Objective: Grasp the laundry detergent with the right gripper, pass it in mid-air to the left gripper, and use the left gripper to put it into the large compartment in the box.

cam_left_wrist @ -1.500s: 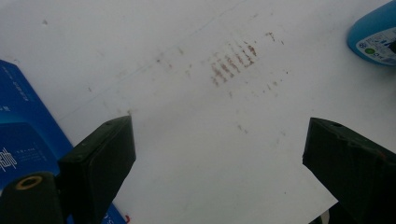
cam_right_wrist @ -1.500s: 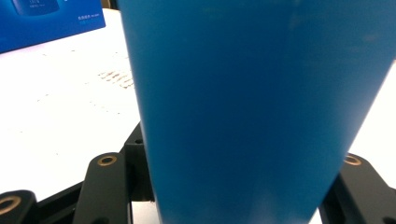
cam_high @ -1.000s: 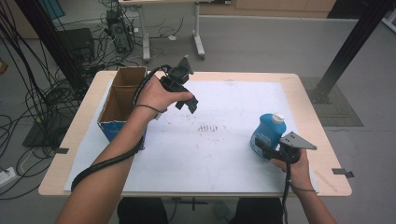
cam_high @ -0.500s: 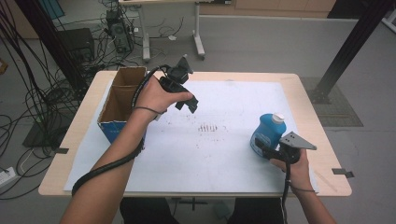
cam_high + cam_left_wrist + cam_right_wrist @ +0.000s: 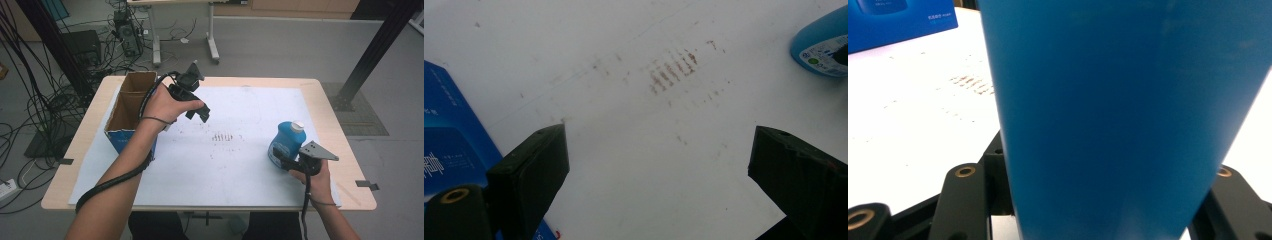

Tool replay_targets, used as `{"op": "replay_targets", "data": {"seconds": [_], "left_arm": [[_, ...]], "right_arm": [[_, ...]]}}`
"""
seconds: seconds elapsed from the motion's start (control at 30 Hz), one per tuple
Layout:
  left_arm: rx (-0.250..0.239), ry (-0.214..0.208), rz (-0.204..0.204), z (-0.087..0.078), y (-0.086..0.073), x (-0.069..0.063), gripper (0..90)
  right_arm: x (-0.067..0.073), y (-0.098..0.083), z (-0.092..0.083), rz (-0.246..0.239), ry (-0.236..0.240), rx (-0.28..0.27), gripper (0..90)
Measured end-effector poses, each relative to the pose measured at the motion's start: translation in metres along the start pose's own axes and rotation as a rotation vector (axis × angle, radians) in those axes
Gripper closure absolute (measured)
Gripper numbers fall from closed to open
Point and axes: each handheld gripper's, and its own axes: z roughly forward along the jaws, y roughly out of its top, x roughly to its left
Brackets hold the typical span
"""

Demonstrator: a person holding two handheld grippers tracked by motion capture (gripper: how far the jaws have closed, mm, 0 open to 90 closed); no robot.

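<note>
Right gripper (image 5: 281, 159) pinches the blue bottle (image 5: 286, 142), upright at the near right of the surface (image 5: 240, 165); left gripper (image 5: 200, 111) hovers spread beside the cardboard box (image 5: 125, 112). A clean lift probably needs a firm, level grip, keeping the bottle vertical. The high view shows its white cap (image 5: 297, 126); the right gripper view shows its blue wall (image 5: 1118, 115) between the jaws.

Open cardboard box (image 5: 129, 107) at table's (image 5: 330, 100) left edge; brown smudges (image 5: 223, 136) mid-sheet.
</note>
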Motion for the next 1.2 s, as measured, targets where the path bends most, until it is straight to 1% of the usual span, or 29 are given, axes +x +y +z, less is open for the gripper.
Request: {"op": "replay_targets", "data": {"seconds": [0.07, 0.1, 0.17, 0.3, 0.37, 0.4, 0.43, 0.47, 0.57, 0.6, 0.63, 0.67, 0.7, 0.73, 0.77, 0.8, 0.83, 0.87, 0.9, 0.93, 0.97, 1.0, 1.03, 1.07, 1.1, 1.13, 1.2], "left_arm": [[0.003, -0.015, 0.002, -0.001, -0.001, 0.001, 9.7], [0.003, -0.015, 0.002, -0.001, -0.001, 0.001, 9.7], [0.009, -0.001, 0.014, -0.002, -0.002, 0.001, 9.8], [0.009, -0.009, 0.024, -0.005, -0.003, 0.002, 9.7], [0.006, -0.01, 0.04, -0.008, -0.003, 0.002, 9.7], [0.006, -0.01, 0.04, -0.008, -0.003, 0.002, 9.7], [0.007, -0.007, 0.044, -0.008, -0.003, 0.001, 9.7], [0.011, -0.008, 0.061, -0.011, -0.003, 0.0, 9.7], [0.01, -0.011, 0.069, -0.013, -0.003, 0.0, 9.7], [0.007, -0.024, 0.078, -0.017, -0.002, 0.0, 9.7], [0.007, -0.024, 0.078, -0.017, -0.002, 0.0, 9.7], [0.006, -0.034, 0.086, -0.019, -0.003, 0.0, 9.7], [0.006, -0.039, 0.101, -0.025, -0.003, -0.001, 9.5], [0.006, -0.039, 0.101, -0.025, -0.003, -0.001, 9.5], [0.001, -0.036, 0.11, -0.027, -0.002, -0.002, 9.5], [-0.004, -0.035, 0.124, -0.033, -0.002, -0.003, 9.5], [-0.004, -0.035, 0.124, -0.033, -0.002, -0.003, 9.5], [-0.001, -0.041, 0.149, -0.039, 0.0, -0.004, 9.5], [0.002, -0.04, 0.158, -0.041, 0.0, -0.005, 9.6], [0.002, -0.04, 0.158, -0.041, 0.0, -0.005, 9.5], [0.008, -0.034, 0.183, -0.045, 0.001, -0.008, 9.5], [0.013, -0.038, 0.196, -0.047, 0.002, -0.01, 9.5], [0.013, -0.038, 0.196, -0.047, 0.002, -0.01, 9.6], [0.014, -0.044, 0.22, -0.052, 0.003, -0.013, 9.6], [0.014, -0.044, 0.22, -0.052, 0.003, -0.013, 9.6], [0.013, -0.063, 0.238, -0.058, 0.004, -0.015, 9.6], [0.007, -0.073, 0.256, -0.063, 0.005, -0.019, 9.8]], "right_arm": [[0.0, 0.0, 0.0, 0.0, -0.002, -0.003, 43.3], [0.0, 0.0, 0.0, 0.0, -0.002, -0.003, 43.3], [0.001, 0.0, 0.0, -0.005, -0.003, -0.003, 43.4], [-0.001, 0.001, 0.001, 0.0, 0.006, 0.001, 43.5], [-0.002, 0.002, 0.002, 0.002, 0.004, 0.005, 43.5], [-0.002, 0.002, 0.002, 0.002, 0.004, 0.005, 43.5], [-0.003, 0.003, 0.002, 0.002, 0.009, 0.009, 43.5], [-0.004, 0.004, 0.002, 0.003, 0.015, 0.015, 43.5], [-0.005, 0.007, 0.002, -0.002, 0.026, 0.021, 43.5], [-0.007, 0.012, 0.002, 0.0, 0.036, 0.023, 43.5], [-0.007, 0.012, 0.002, 0.0, 0.036, 0.023, 43.5], [-0.008, 0.015, 0.002, 0.003, 0.043, 0.023, 43.5], [-0.009, 0.021, 0.002, 0.006, 0.06, 0.025, 43.5], [-0.009, 0.021, 0.002, 0.006, 0.06, 0.025, 43.5], [-0.009, 0.024, 0.003, 0.002, 0.068, 0.026, 43.5], [-0.01, 0.031, 0.003, -0.005, 0.084, 0.027, 43.5], [-0.01, 0.031, 0.003, -0.005, 0.084, 0.027, 43.5], [-0.011, 0.039, 0.004, 0.0, 0.109, 0.025, 43.6], [-0.011, 0.043, 0.004, -0.001, 0.123, 0.024, 43.5], [-0.011, 0.043, 0.004, -0.001, 0.123, 0.024, 43.5], [-0.012, 0.051, 0.004, -0.004, 0.152, 0.021, 43.5], [-0.012, 0.055, 0.004, -0.006, 0.167, 0.019, 43.5], [-0.012, 0.055, 0.004, -0.006, 0.167, 0.019, 43.5], [-0.012, 0.063, 0.005, -0.015, 0.203, 0.015, 43.4], [-0.011, 0.067, 0.005, -0.014, 0.223, 0.013, 43.4], [-0.011, 0.07, 0.005, -0.015, 0.24, 0.009, 43.4], [-0.01, 0.078, 0.005, -0.025, 0.27, 0.015, 43.4]]}}
